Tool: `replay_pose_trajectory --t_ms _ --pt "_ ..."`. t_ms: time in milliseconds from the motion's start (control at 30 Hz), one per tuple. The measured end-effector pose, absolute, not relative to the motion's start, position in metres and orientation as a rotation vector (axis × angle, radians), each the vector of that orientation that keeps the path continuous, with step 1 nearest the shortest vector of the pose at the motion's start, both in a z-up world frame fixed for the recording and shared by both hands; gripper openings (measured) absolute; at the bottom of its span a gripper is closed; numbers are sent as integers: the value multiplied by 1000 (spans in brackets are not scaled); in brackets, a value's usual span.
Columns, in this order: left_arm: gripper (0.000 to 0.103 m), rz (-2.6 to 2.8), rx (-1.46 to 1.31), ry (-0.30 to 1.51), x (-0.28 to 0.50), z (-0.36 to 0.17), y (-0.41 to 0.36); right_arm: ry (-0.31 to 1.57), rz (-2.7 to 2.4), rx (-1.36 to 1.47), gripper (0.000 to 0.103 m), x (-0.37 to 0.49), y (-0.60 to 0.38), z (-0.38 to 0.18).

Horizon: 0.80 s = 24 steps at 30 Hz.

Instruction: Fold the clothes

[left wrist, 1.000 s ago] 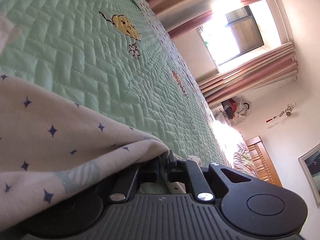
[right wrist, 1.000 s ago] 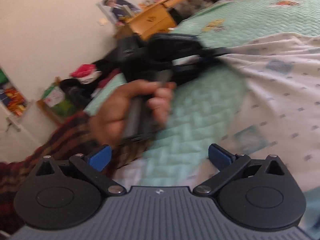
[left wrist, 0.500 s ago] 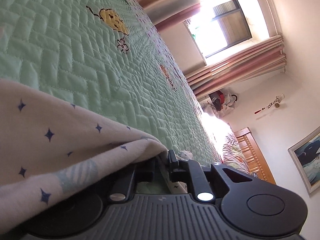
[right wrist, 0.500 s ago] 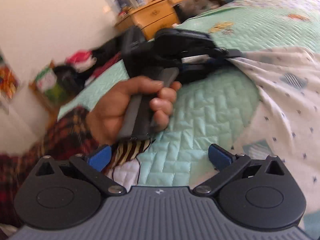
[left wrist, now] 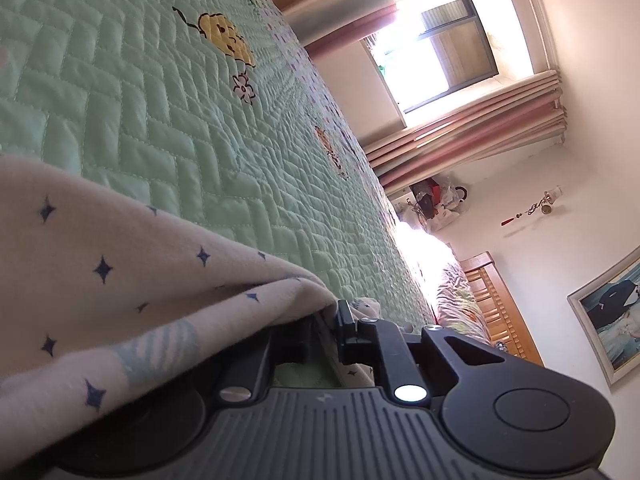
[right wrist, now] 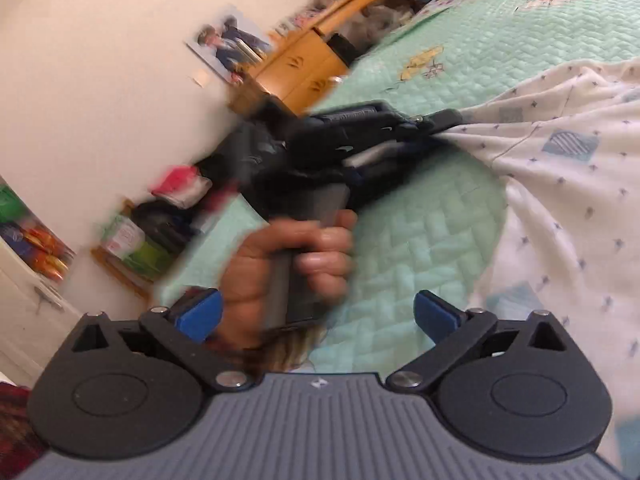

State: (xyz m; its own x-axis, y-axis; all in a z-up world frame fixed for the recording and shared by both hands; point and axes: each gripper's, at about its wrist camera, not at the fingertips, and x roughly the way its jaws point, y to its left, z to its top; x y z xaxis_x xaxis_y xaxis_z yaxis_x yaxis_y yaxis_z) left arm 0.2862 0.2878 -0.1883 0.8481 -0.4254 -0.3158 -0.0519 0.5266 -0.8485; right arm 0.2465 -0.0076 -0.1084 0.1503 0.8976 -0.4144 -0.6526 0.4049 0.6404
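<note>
A white garment (left wrist: 120,280) with small dark stars and pale blue patches lies on the green quilted bed. My left gripper (left wrist: 328,316) is shut on the garment's edge, and the cloth drapes over its left finger. In the right wrist view the same garment (right wrist: 560,184) spreads at the right, and the left gripper (right wrist: 444,118), held by a hand (right wrist: 288,264), pinches its corner. My right gripper (right wrist: 316,314) stands open with blue pads wide apart over the bed, nothing between them, to the left of the garment.
The green quilt (left wrist: 140,100) with cartoon patches covers the bed (right wrist: 420,248). A bright window (left wrist: 440,52) with pink curtains is beyond it. A wooden dresser (right wrist: 304,64) and cluttered bags (right wrist: 180,184) stand by the wall.
The right gripper's view has shifted and rolled slightly, blurring the scene. The left gripper keeps its pinch on the garment's edge in about the same place.
</note>
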Motion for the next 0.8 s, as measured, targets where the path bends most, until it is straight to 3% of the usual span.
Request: replay_pose_trajectory --t_ms 67,167,300,333,600,800 --pt "14 -233 -1000 536 286 -188 287 812 1062 349 102 235 -34 -104" --pt "17 -182 -992 556 277 -181 282 905 1033 405 103 217 -55 -124" --pt "58 -144 -1100 480 224 -171 276 847 1094 363 103 191 -64 -133" --pt "60 -130 -1155 441 204 -171 276 836 1096 384 102 192 -68 -137" --pt "64 125 -1383 222 87 -174 297 779 1111 463 102 190 -73 -145" --pt "52 354 -1485 212 98 -176 305 760 1121 504 102 190 -79 -147"
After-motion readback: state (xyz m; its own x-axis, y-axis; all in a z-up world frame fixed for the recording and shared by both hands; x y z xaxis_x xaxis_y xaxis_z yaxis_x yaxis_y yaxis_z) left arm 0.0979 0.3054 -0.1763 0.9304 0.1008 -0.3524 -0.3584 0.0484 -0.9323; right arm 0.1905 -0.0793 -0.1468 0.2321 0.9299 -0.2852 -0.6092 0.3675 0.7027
